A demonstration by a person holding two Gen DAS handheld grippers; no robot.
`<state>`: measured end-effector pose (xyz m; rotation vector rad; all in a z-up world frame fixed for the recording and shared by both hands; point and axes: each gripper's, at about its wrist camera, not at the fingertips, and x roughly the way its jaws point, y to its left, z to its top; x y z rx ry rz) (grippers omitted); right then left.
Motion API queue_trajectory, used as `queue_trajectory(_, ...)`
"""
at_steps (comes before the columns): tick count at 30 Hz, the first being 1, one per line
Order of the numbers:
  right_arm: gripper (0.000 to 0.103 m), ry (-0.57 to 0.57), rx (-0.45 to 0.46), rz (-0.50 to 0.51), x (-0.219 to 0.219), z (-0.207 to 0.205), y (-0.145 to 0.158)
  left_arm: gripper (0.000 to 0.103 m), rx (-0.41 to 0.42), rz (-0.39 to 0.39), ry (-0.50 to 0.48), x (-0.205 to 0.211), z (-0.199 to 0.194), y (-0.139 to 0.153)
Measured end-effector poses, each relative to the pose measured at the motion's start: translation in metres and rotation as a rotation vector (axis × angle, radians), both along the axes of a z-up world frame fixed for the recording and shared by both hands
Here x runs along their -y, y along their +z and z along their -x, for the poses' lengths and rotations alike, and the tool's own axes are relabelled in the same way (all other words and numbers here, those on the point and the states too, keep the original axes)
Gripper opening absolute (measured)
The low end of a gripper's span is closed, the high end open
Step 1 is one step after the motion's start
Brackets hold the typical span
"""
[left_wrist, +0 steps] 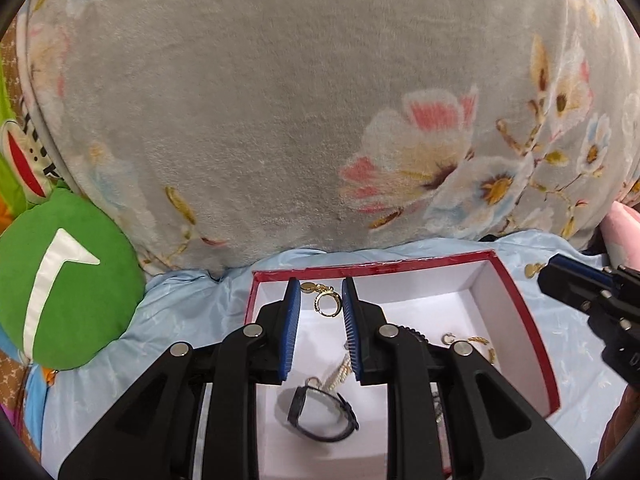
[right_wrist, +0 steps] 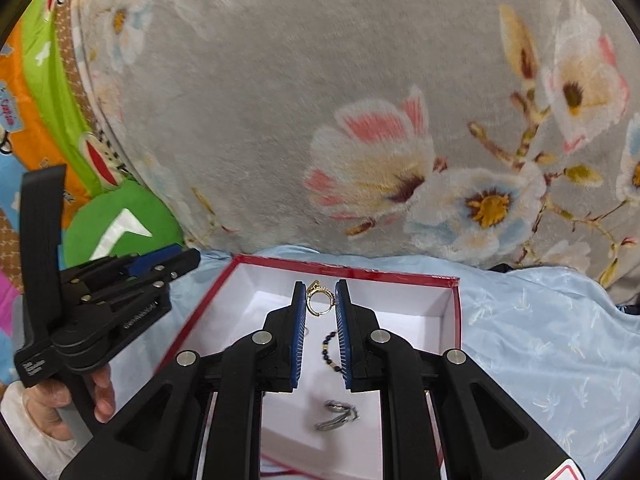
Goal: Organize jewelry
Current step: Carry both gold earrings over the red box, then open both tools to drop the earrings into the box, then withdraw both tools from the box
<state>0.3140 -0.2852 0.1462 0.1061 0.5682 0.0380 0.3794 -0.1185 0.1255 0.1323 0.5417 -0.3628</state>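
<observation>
A red-rimmed box (left_wrist: 516, 292) with a white inside lies on pale blue cloth; it also shows in the right wrist view (right_wrist: 400, 273). My right gripper (right_wrist: 321, 290) is shut on a gold hoop earring (right_wrist: 319, 300) and holds it over the box. In that view a dark bead bracelet (right_wrist: 329, 350) and a silver piece (right_wrist: 338, 416) lie in the box. My left gripper (left_wrist: 320, 286) is open over the box. Below it lie a gold ring piece (left_wrist: 327, 303), a black watch (left_wrist: 322, 416) and gold earrings (left_wrist: 470, 342).
A grey floral plush blanket (left_wrist: 280, 100) rises behind the box. A green round cushion (left_wrist: 64, 276) sits at the left. Pale blue cloth (right_wrist: 540, 340) spreads to the right of the box. The other gripper shows at each view's edge (left_wrist: 592, 296) (right_wrist: 100, 300).
</observation>
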Motion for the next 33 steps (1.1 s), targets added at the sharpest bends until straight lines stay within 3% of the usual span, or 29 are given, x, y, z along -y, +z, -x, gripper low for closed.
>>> queue_trajectory(8, 0.014, -0.028, -0.086, 0.027, 0.01, -0.046, -0.053, 0.021, -0.038, -0.05, 0.013, 0.02, -0.034, -0.037)
queue_trajectory(14, 0.017, -0.041, -0.098, 0.034, 0.014, -0.057, -0.07, 0.022, -0.082, -0.057, 0.023, 0.023, -0.049, -0.057)
queue_trajectory(16, 0.021, -0.042, -0.095, 0.03, 0.015, -0.057, -0.073, 0.039, -0.086, -0.069, 0.04, 0.024, -0.052, -0.063)
queue_trajectory(17, 0.025, -0.043, -0.092, 0.03, 0.015, -0.056, -0.073, 0.058, -0.087, -0.069, 0.049, 0.024, -0.053, -0.064)
queue_trajectory(18, 0.027, -0.043, -0.087, 0.031, 0.014, -0.055, -0.073, 0.069, -0.077, -0.058, 0.058, 0.021, -0.052, -0.064)
queue_trajectory(23, 0.032, -0.041, -0.062, 0.029, 0.013, -0.043, -0.072, 0.076, -0.05, -0.053, 0.062, 0.019, -0.047, -0.063)
queue_trajectory(33, 0.035, -0.033, -0.054, 0.029, 0.011, -0.03, -0.069, 0.077, -0.05, -0.057, 0.054, 0.02, -0.038, -0.06)
